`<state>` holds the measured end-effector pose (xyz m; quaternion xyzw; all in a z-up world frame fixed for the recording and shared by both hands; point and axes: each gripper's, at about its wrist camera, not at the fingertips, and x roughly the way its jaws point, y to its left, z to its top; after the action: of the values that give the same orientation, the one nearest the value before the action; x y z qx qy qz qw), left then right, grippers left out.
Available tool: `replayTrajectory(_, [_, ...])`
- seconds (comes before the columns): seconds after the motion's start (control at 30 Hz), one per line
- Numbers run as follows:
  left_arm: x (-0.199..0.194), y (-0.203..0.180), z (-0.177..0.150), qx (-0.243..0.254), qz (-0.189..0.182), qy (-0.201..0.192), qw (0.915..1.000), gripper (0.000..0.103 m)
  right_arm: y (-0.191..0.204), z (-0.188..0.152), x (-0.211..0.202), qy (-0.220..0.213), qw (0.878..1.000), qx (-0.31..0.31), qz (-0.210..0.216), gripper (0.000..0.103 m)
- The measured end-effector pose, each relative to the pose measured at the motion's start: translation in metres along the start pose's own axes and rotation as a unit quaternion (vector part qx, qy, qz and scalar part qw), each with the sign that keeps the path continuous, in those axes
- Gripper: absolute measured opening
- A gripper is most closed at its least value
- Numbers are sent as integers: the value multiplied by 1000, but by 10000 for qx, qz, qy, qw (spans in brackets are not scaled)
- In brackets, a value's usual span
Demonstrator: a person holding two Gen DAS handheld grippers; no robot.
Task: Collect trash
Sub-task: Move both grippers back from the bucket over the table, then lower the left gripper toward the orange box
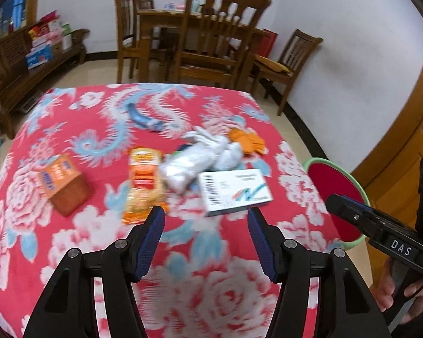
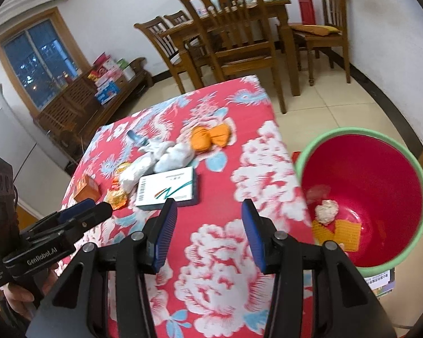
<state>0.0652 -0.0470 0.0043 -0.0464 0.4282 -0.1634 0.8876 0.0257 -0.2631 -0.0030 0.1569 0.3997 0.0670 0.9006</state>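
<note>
A white box (image 1: 235, 191) lies flat near the right edge of the floral-clothed table (image 1: 70, 233), its long axis running roughly left to right, barcode end leftward, beside crumpled white plastic (image 1: 200, 160), snack wrappers (image 1: 143, 183) and an orange carton (image 1: 63, 184). Motion blur smears the print on them, and the red bin (image 2: 363, 197) is partly cut off in the left view. The left gripper (image 1: 206, 219) and right gripper (image 2: 208, 211) both stand about half open over the cloth, holding and touching nothing.
</note>
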Motion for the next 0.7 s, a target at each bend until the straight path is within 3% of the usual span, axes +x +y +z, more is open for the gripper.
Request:
replayTrajectory(0.5, [-12, 103, 11, -460, 1004, -196, 9937, 62, 31, -5, 21, 216, 9996, -156, 128, 49])
replayTrajectory(0.7, [-5, 135, 15, -623, 1041, -208, 9924, 63, 38, -6, 28, 301, 9994, -143, 116, 49])
